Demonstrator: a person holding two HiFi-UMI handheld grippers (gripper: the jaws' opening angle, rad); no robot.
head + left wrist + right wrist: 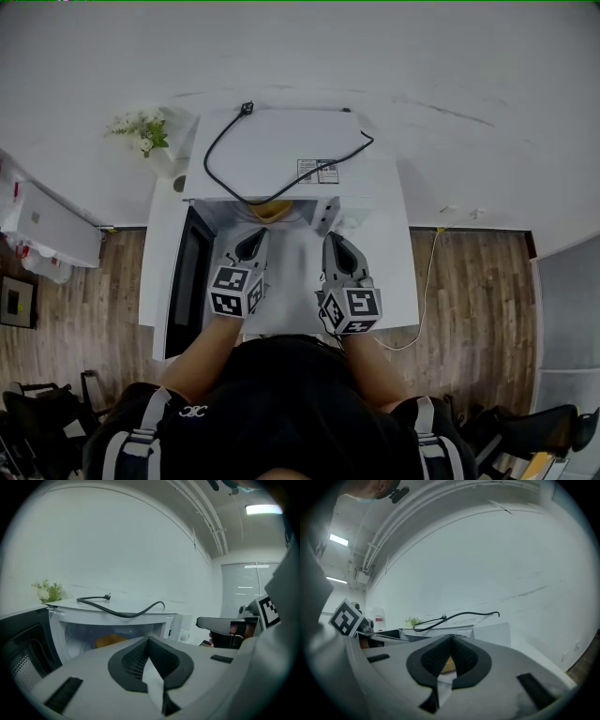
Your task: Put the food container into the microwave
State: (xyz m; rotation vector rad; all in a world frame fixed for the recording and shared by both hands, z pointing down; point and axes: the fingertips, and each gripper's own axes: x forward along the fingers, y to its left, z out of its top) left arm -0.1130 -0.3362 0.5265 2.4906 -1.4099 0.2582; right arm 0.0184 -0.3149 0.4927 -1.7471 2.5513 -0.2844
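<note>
The white microwave stands on a white table with its door swung open to the left. The orange food container sits inside the cavity, just behind the front opening; it also shows in the left gripper view and, partly hidden by the jaws, in the right gripper view. My left gripper and right gripper hover side by side in front of the opening. Both are shut and hold nothing, as the jaw tips of the left gripper and of the right gripper show.
A black power cord lies looped on the microwave's top. A small vase of white flowers stands at the table's back left. The microwave's control panel is right of the cavity. Wooden floor flanks the table.
</note>
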